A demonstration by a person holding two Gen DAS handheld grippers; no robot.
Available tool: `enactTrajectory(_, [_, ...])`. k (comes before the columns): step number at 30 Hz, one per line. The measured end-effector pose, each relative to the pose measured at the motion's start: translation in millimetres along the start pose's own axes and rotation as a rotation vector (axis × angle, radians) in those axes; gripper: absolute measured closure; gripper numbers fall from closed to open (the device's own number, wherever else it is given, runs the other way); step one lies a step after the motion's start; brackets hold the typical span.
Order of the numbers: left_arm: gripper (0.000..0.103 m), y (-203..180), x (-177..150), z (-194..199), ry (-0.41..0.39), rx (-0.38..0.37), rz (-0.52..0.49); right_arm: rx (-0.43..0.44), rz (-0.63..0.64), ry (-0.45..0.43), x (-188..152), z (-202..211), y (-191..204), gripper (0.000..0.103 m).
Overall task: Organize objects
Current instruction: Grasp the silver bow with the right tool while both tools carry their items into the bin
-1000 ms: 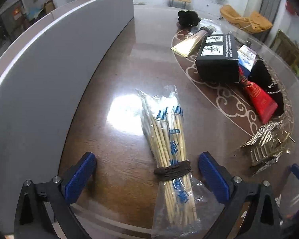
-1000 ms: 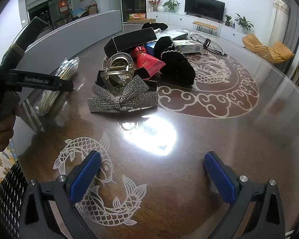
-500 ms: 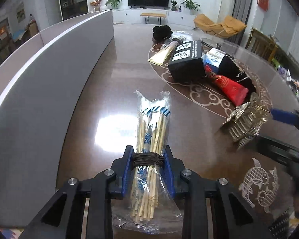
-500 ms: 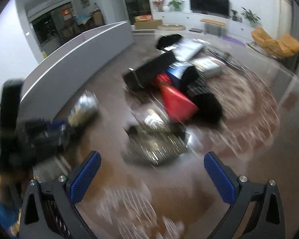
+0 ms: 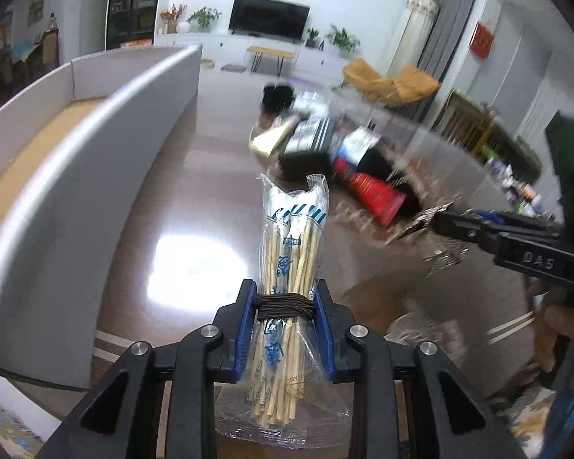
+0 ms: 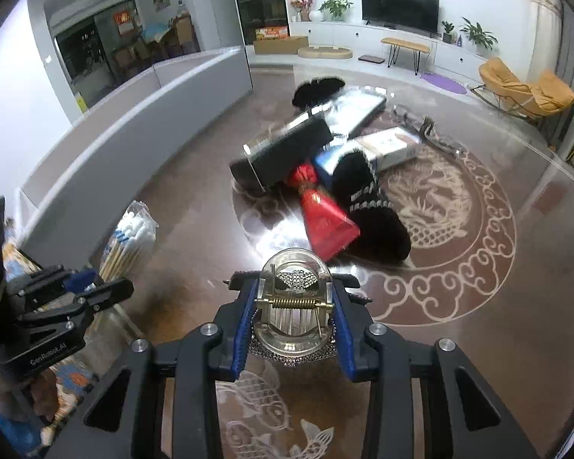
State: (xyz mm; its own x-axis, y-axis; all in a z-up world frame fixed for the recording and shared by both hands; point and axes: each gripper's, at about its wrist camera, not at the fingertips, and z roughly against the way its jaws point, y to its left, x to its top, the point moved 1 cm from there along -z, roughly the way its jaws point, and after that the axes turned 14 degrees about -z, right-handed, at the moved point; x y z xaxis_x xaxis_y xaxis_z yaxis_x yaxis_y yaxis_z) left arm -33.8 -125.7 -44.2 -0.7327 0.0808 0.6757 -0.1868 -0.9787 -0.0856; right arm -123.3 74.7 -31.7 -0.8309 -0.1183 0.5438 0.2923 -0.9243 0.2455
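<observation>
Presently, item one: bundle of cotton swabs (image 5: 291, 267), bagged, tied with a dark cord, clamped at the cord between the pads of the left gripper (image 5: 285, 315). Its long axis ran straight ahead along the fingers, raised off the table (image 5: 164, 176). The grey box (image 5: 95, 153) lay close on its left, wall alongside, so this hand looked the nearer to it. Item two: rhinestone hair clip (image 6: 292, 310), spring uppermost, pinched crosswise in the right gripper (image 6: 292, 319), held above the table, farther from the box. The remaining clutter (image 6: 325, 176) sat beyond, mid-table.
</observation>
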Motion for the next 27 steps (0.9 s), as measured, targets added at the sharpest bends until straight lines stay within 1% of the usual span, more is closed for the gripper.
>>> enactTrajectory(2, [0.074,10.5,12.2,26.3,-0.059,-0.025,0.033,0.033,-0.002,-0.010,9.9,12.8,11.9,0.066])
enactTrajectory(4, [0.074,28.2,23.8,55.4,-0.119,-0.018,0.063,0.087,0.011,-0.031,24.3,25.2,35.2,0.066])
enactTrajectory(6, [0.074,55.6,33.8,79.3,-0.159,0.024,0.093,0.165,0.033,-0.054,42.0,34.3,69.8,0.066])
enactTrajectory(8, [0.074,91.7,37.9,97.6,-0.170,0.091,0.128,0.245,0.055,-0.070,57.3,41.9,107.7,0.066])
enactTrajectory(10, [0.074,126.8,39.1,102.6,-0.146,0.181,0.151,0.332,0.086,-0.069,73.3,41.7,150.7,0.066])
enactTrajectory(12, [0.074,164.7,35.7,101.8,-0.103,0.255,0.180,0.398,0.134,-0.048,84.3,31.7,198.8,0.065])
enactTrajectory(15, [0.072,200.0,26.6,94.9,-0.025,0.355,0.206,0.427,0.209,-0.008,88.2,8.0,253.5,0.065])
enactTrajectory(16, [0.065,208.9,22.7,90.5,0.009,0.389,0.214,0.427,0.214,0.004,88.4,-0.7,262.7,0.059])
enactTrajectory(17, [0.045,216.5,18.0,86.0,0.040,0.417,0.224,0.419,0.216,0.034,87.6,-14.6,275.4,0.039])
enactTrajectory(18, [0.032,221.8,14.0,84.2,0.053,0.434,0.238,0.411,0.212,0.057,87.2,-23.6,282.1,0.028])
enactTrajectory(19, [0.016,225.4,9.3,85.1,0.054,0.451,0.253,0.403,0.204,0.072,86.3,-31.4,286.3,0.016])
enactTrajectory(20, [0.015,226.4,4.9,87.2,0.042,0.468,0.263,0.396,0.192,0.070,85.7,-34.4,287.5,0.015])
enactTrajectory(22, [0.015,224.2,0.0,90.9,0.018,0.476,0.275,0.401,0.166,0.050,84.8,-28.7,281.6,0.015])
enactTrajectory(23, [0.015,221.7,-2.4,92.7,0.002,0.474,0.283,0.410,0.162,0.031,83.9,-21.9,275.1,0.010])
enactTrajectory(24, [0.015,219.1,-3.9,93.4,-0.008,0.470,0.289,0.400,0.165,0.001,81.8,-14.5,265.7,0.006])
enactTrajectory(25, [0.015,212.4,-3.5,94.4,-0.022,0.459,0.294,0.374,0.173,-0.031,79.0,-9.9,255.3,0.001])
enactTrajectory(27, [0.015,195.9,-4.1,99.9,-0.055,0.418,0.290,0.305,0.192,-0.098,66.0,-0.6,223.5,0.000])
